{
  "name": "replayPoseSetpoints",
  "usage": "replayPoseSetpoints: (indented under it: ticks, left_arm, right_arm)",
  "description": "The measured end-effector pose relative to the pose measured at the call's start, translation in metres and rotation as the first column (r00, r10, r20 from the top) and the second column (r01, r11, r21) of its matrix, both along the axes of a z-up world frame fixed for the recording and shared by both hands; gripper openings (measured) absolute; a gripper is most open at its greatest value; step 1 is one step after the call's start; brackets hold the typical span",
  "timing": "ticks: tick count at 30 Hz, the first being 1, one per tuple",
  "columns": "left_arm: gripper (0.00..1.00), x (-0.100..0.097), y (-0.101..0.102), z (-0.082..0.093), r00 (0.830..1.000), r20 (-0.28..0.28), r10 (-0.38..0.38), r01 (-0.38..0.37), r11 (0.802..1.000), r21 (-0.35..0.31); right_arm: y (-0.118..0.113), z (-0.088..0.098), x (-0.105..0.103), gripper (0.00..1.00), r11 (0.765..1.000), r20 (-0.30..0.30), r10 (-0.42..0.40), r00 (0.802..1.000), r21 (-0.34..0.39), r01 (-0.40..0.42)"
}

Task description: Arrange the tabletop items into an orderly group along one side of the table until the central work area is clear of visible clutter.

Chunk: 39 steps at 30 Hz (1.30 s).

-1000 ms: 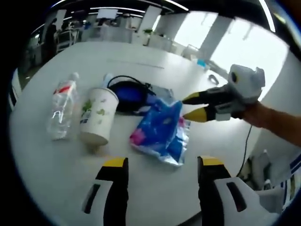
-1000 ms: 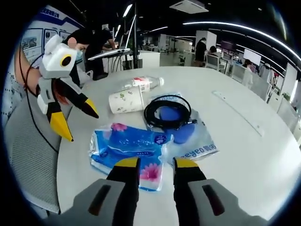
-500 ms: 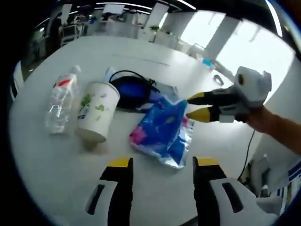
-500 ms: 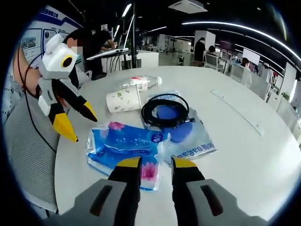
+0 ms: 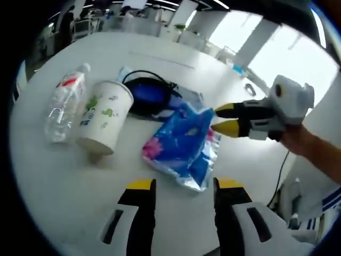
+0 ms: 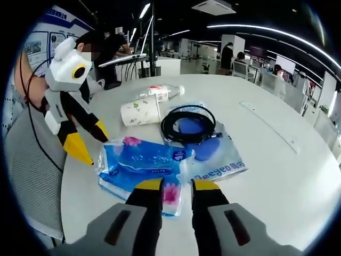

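A blue tissue pack (image 5: 181, 144) (image 6: 141, 165) lies flat on the white round table (image 5: 53, 181) (image 6: 277, 181). Beyond it, a black cable coil (image 5: 149, 98) (image 6: 187, 125) rests on a blue printed bag (image 6: 221, 160). A paper cup (image 5: 104, 120) (image 6: 139, 113) and a clear water bottle (image 5: 64, 104) (image 6: 160, 93) lie on their sides. My left gripper (image 5: 184, 185) (image 6: 90, 143) is open, its tips at one end of the pack. My right gripper (image 6: 177, 185) (image 5: 221, 119) is open with a narrow gap, the pack's opposite edge between its tips.
A long pale strip (image 6: 269, 125) lies on the table's far side. A grey mesh chair (image 6: 32, 176) stands at the table edge beside the person's arm. Desks and people fill the background.
Both grippers have closed in on the tissue pack. Each gripper's own jaws have narrowed slightly. The items on the table have stayed put.
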<state>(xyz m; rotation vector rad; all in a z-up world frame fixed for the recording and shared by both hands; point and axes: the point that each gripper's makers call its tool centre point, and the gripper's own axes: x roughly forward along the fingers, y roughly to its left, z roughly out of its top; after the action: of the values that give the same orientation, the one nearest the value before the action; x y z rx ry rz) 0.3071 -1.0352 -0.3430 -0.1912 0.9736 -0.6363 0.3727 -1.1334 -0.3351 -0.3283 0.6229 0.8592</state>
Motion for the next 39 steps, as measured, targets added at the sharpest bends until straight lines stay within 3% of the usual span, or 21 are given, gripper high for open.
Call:
replayPoseSetpoints:
  ticks: [16, 29, 39]
  left_arm:
    - [0.27, 0.003, -0.005, -0.002, 1.0, -0.012, 0.006, -0.006, 1.0, -0.001]
    - [0.08, 0.003, -0.002, -0.009, 1.0, -0.023, -0.002, 0.003, 1.0, 0.026]
    - [0.0, -0.001, -0.001, -0.011, 0.999, -0.012, -0.039, 0.039, 0.998, 0.054]
  right_arm:
    - [-0.002, -0.001, 0.0, 0.09, 1.0, 0.001, -0.003, 1.0, 0.004, 0.003]
    - [-0.003, -0.002, -0.001, 0.01, 1.0, -0.002, 0.0, 1.0, -0.005, 0.0]
    - [-0.002, -0.002, -0.001, 0.0, 1.0, -0.003, -0.002, 1.0, -0.007, 0.002]
